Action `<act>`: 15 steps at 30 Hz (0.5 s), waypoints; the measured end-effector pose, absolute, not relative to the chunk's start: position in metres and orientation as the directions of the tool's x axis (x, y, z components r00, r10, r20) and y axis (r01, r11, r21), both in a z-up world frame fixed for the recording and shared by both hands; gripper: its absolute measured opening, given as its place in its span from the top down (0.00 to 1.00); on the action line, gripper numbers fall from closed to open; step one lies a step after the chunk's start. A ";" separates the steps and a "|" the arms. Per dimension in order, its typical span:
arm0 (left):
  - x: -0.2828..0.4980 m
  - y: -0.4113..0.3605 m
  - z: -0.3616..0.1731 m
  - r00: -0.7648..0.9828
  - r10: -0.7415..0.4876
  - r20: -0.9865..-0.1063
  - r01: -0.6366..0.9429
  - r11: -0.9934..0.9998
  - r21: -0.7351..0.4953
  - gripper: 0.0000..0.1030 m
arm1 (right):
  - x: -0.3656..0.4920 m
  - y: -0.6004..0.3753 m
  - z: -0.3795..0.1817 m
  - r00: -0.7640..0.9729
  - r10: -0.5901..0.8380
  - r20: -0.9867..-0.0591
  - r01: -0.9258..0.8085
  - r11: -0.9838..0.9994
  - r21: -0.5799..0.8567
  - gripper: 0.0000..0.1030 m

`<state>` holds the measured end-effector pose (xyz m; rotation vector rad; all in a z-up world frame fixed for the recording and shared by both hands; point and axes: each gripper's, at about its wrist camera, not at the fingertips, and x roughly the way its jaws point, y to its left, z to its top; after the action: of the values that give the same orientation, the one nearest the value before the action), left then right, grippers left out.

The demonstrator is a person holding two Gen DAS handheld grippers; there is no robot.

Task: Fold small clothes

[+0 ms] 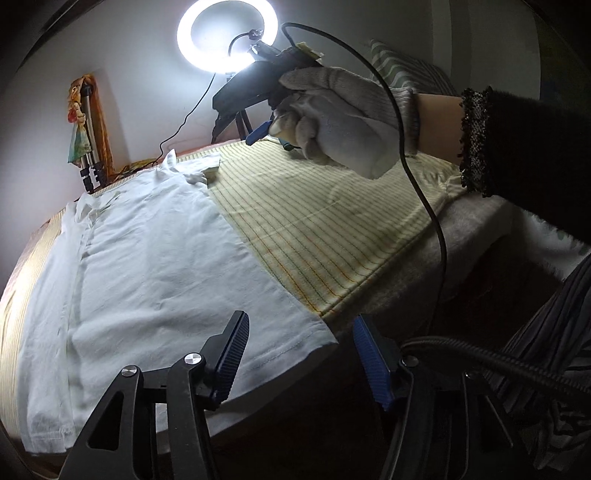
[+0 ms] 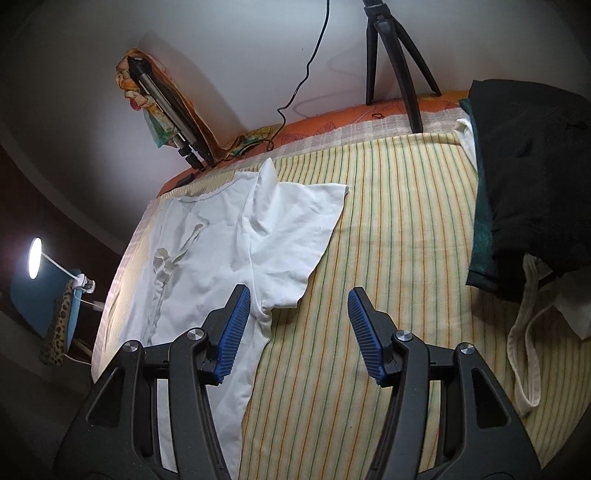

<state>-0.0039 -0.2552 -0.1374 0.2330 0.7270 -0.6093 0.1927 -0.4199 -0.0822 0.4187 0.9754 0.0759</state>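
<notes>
A small white T-shirt (image 1: 155, 251) lies flat on the yellow striped bedsheet (image 1: 317, 229). My left gripper (image 1: 299, 354) is open and empty, just above the shirt's near hem corner. In the right wrist view the shirt (image 2: 221, 243) lies with one short sleeve (image 2: 314, 221) spread to the right. My right gripper (image 2: 295, 325) is open and empty, hovering over the sleeve's armpit area. In the left wrist view the right gripper (image 1: 258, 133) is held by a gloved hand (image 1: 343, 122) above the far side of the shirt.
A ring light (image 1: 227, 33) on a tripod (image 2: 391, 55) stands at the far edge. A pile of dark clothes (image 2: 528, 177) and a white strap (image 2: 524, 332) lie at the right. A folded tripod (image 2: 166, 107) leans on the wall. A desk lamp (image 2: 35, 258) is left.
</notes>
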 end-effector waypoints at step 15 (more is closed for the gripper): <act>0.009 -0.256 -0.139 0.544 -0.469 -0.696 0.601 0.797 -0.067 0.96 | 0.230 -0.413 -0.130 0.529 0.317 -0.787 0.159 0.874 0.459 0.44</act>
<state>0.0089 -0.2563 -0.1390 0.1880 0.7656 -0.6389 0.2304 -0.4126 -0.1296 0.5213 1.0212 0.0993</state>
